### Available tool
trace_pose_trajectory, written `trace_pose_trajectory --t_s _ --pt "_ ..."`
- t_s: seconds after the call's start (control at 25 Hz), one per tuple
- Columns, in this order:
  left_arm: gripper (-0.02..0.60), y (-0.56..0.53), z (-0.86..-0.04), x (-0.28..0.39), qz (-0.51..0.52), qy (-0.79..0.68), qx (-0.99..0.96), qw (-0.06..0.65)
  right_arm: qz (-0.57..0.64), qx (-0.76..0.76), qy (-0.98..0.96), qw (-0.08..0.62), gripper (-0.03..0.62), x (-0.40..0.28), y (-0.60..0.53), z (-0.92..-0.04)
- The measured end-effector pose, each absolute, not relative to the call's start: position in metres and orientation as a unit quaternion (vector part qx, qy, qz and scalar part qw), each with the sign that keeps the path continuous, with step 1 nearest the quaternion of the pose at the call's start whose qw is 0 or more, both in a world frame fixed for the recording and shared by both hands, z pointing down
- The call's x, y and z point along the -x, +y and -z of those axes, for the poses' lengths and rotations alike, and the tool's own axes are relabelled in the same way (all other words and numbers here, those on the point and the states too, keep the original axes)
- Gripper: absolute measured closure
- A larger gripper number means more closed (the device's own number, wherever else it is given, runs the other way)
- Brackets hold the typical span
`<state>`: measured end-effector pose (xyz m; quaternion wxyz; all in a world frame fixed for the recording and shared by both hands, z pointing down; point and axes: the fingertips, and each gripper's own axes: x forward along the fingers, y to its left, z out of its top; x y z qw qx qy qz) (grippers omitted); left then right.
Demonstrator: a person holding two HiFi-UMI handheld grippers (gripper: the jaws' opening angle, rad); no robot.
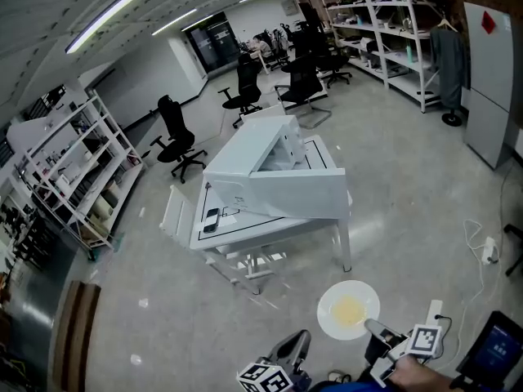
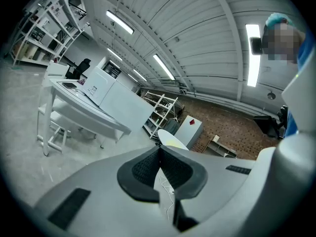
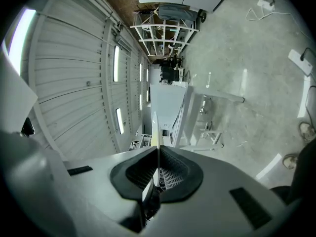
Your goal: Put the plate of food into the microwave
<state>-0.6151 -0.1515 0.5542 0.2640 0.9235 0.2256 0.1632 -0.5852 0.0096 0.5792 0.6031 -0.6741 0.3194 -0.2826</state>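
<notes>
A white plate (image 1: 349,309) with yellow food hangs above the floor, short of the table. My right gripper (image 1: 373,327) is shut on its near rim. In the right gripper view the plate (image 3: 155,127) shows edge-on, clamped between the jaws of the right gripper (image 3: 158,149). The white microwave (image 1: 265,170) sits on the white table (image 1: 245,231) ahead, its door swung open. My left gripper (image 1: 300,339) is shut and holds nothing, just left of the plate. The left gripper view shows the left gripper (image 2: 159,149) with the plate (image 2: 170,138) beyond it and the microwave (image 2: 98,87) far left.
A dark phone (image 1: 211,220) lies on the table's left part. Black office chairs (image 1: 176,141) stand behind the table, with shelving (image 1: 78,178) to the left. A tall cabinet (image 1: 490,80) is at the right, and a power strip with cable (image 1: 489,250) lies on the floor.
</notes>
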Motion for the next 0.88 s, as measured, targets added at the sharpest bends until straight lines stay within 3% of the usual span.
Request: trace_pose_trajectory --t_s 0.88 --pt "0.575 -0.134 -0.561 0.560 -0.191 0.300 -0.901 0.248 0.244 0.696 0.263 0.622 0.582 0.548 0.031 -0.584"
